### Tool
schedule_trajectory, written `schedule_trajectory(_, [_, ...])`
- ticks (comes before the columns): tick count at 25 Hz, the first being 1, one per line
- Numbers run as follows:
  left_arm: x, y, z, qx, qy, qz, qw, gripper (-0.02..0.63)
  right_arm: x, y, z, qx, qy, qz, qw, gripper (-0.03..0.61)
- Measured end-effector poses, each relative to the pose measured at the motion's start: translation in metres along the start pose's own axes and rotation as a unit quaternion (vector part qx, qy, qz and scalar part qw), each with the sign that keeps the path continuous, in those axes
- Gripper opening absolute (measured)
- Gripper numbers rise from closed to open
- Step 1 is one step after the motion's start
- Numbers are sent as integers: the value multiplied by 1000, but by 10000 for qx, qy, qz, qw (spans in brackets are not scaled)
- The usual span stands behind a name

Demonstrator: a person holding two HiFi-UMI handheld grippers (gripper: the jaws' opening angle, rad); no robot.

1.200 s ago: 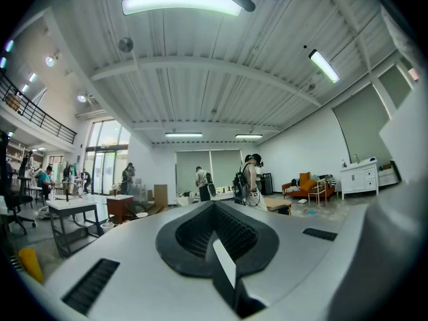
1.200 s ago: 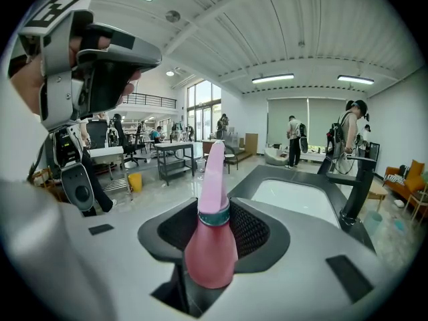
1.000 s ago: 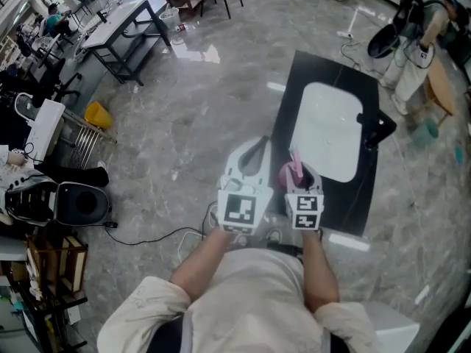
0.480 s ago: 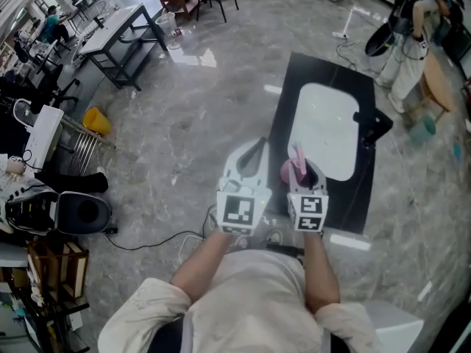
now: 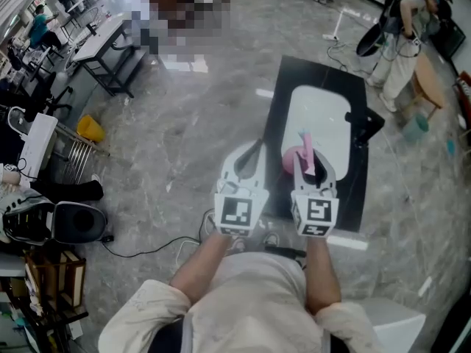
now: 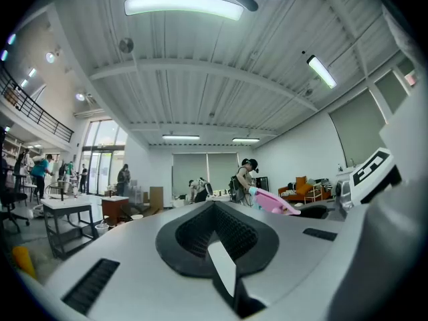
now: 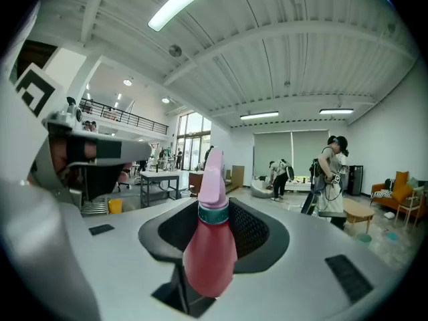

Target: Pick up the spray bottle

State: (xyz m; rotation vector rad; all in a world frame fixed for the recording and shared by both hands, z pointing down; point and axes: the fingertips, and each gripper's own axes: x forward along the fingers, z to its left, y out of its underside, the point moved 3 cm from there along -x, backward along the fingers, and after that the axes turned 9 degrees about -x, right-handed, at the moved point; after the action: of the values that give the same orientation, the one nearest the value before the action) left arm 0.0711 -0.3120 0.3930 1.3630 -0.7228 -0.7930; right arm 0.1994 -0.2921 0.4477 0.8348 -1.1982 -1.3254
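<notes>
The right gripper [image 5: 312,169] grips the pink spray bottle [image 7: 209,249]. Its jaws stand wide apart and press on the bottle's fat body from both sides. The bottle stands upright in the middle of the right gripper view. Its teal ring [image 7: 214,214] and pink spray head [image 7: 212,176] stick up above the jaws, and its bottom is hidden down in the gap. The left gripper [image 6: 218,239] has its jaws together and holds nothing. In the head view the bottle shows just right of centre, over a black table [image 5: 353,197] with what may be a white sink [image 5: 316,116]. The gripper covers most of the bottle there.
</notes>
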Motion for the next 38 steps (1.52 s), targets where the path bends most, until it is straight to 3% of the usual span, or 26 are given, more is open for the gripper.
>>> schedule_trajectory(15, [5, -16, -19, -124, 271, -368, 9989, 2, -47, -93, -31, -156, 498, -1245, 9908, 150])
schedule_trajectory(38, [1, -24, -23, -59, 394, -456, 9982, 2, -53, -94, -30, -179, 661, -1267, 9896, 146])
